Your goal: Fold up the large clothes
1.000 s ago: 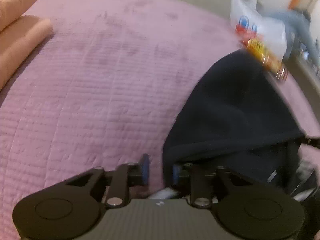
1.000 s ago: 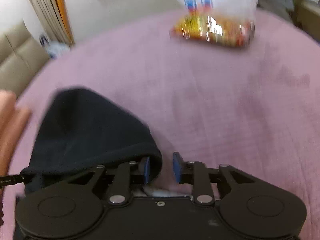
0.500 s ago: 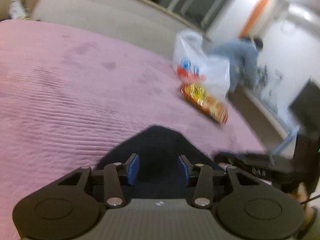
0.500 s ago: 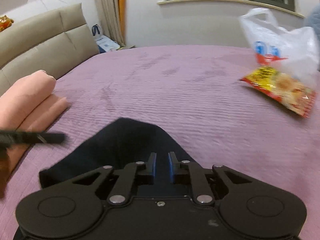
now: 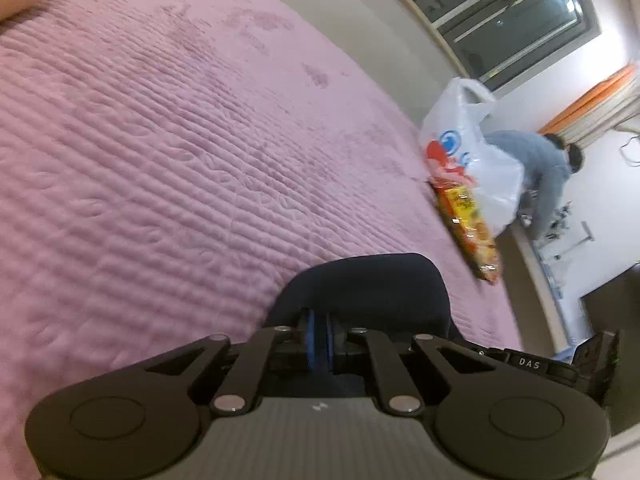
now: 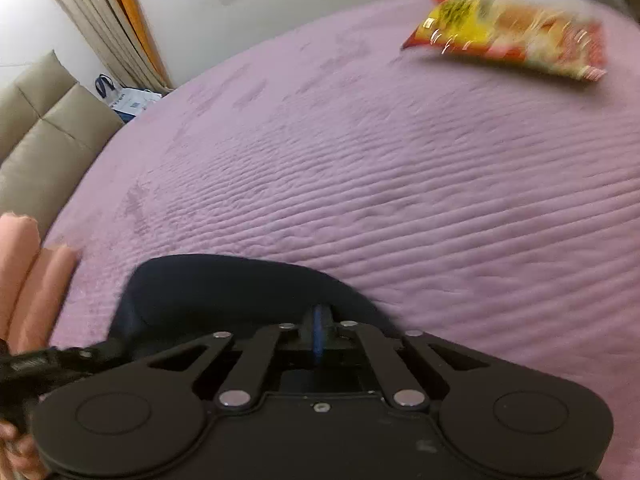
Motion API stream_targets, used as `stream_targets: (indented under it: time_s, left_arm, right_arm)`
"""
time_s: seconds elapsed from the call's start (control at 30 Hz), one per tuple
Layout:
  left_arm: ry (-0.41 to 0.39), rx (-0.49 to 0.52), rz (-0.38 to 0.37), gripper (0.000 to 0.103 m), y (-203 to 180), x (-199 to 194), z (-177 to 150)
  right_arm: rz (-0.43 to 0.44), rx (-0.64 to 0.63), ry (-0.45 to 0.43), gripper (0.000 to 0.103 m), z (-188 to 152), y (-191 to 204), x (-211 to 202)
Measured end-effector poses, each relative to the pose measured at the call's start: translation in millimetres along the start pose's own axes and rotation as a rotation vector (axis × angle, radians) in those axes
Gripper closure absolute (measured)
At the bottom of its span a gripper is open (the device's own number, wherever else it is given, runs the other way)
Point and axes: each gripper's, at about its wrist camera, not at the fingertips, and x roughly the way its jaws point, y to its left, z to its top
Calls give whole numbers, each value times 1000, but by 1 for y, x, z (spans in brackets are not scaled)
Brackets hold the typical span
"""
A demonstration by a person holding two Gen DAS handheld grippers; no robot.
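A dark navy garment (image 5: pixel 372 288) lies on the pink quilted bed cover (image 5: pixel 160 160), right in front of both grippers. My left gripper (image 5: pixel 319 334) is shut on the garment's near edge, blue pads pressed together. In the right wrist view the same garment (image 6: pixel 224 288) spreads to the left. My right gripper (image 6: pixel 318 330) is shut on its near edge too. The other gripper's body shows at the right edge of the left wrist view (image 5: pixel 560 364) and at the left of the right wrist view (image 6: pixel 48 364).
A white plastic bag (image 5: pixel 476 164) and a yellow-red snack packet (image 5: pixel 468 228) lie at the bed's far side; the packet also shows in the right wrist view (image 6: pixel 512 40). A folded peach cloth (image 6: pixel 36 280) lies left. A beige headboard (image 6: pixel 44 148) stands behind. A person bends beyond the bed (image 5: pixel 544 172).
Both grippers closed on the dark garment's near edge; the left was open half a second ago. Both views have swung and the garment now bunches close to the fingers.
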Motion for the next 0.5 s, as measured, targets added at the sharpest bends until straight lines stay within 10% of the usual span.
stream_targets:
  time_s: [0.17,0.3,0.5]
  left_arm:
    - [31,148,-45,83,-24,-56,-25]
    - [191,287,186,98,-28,-43,-49]
    - [60,360,142,73,-63,-73,-15]
  right_arm:
    - [-59,-183,-39,85,-31,5,-60]
    - [-177,-242,90,85,-53,-2,-37]
    - [-77,-247,4,77,-25,-4,-76]
